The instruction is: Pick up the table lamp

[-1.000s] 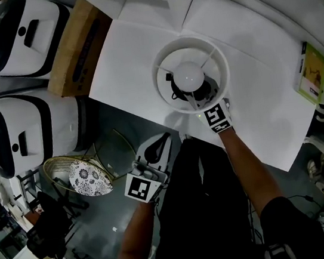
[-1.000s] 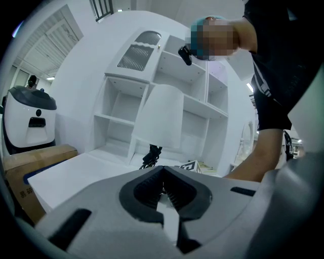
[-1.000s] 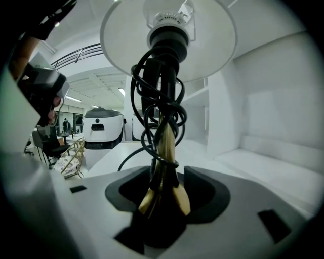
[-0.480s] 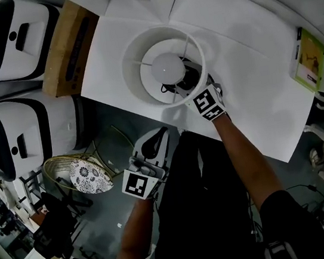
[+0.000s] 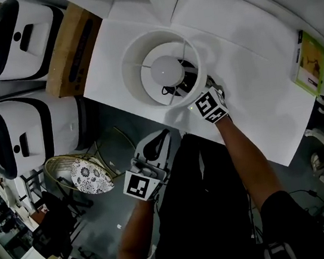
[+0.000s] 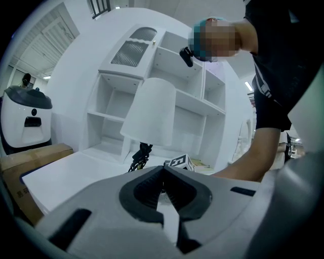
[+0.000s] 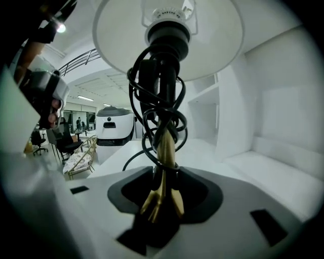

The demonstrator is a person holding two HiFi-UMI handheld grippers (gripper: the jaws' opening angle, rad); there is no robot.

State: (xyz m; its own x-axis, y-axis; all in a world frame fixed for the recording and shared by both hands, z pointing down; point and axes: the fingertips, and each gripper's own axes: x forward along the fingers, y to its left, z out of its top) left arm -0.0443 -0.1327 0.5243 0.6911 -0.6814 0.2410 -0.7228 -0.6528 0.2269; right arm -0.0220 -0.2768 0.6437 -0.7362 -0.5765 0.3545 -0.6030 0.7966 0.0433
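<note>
Two changes to note since a second ago: in the head view the table lamp (image 5: 164,74) has slid leftward across the white table (image 5: 253,94) relative to the cardboard box (image 5: 71,49), and your right gripper (image 7: 164,174) has pushed in under the shade's rim where it had been sitting at the edge. Its jaws are closing now on the brass stem (image 7: 166,146), just above the splayed feet. The pads appear to meet the metal, though the dark throat makes firm contact hard to confirm. Reading: the grasp is nearly made and the lift has not begun; the lamp's base looks to be on the table. Your left gripper (image 6: 162,174) hangs off the table's near edge, jaws clenched on nothing. View differences: the head view hides the stem under the shade, while the right gripper view shows it with the black cord (image 7: 147,101) wound around it. Only the left gripper view gives the side profile, with the shade (image 6: 149,114) upright before the white shelving (image 6: 177,96).
</note>
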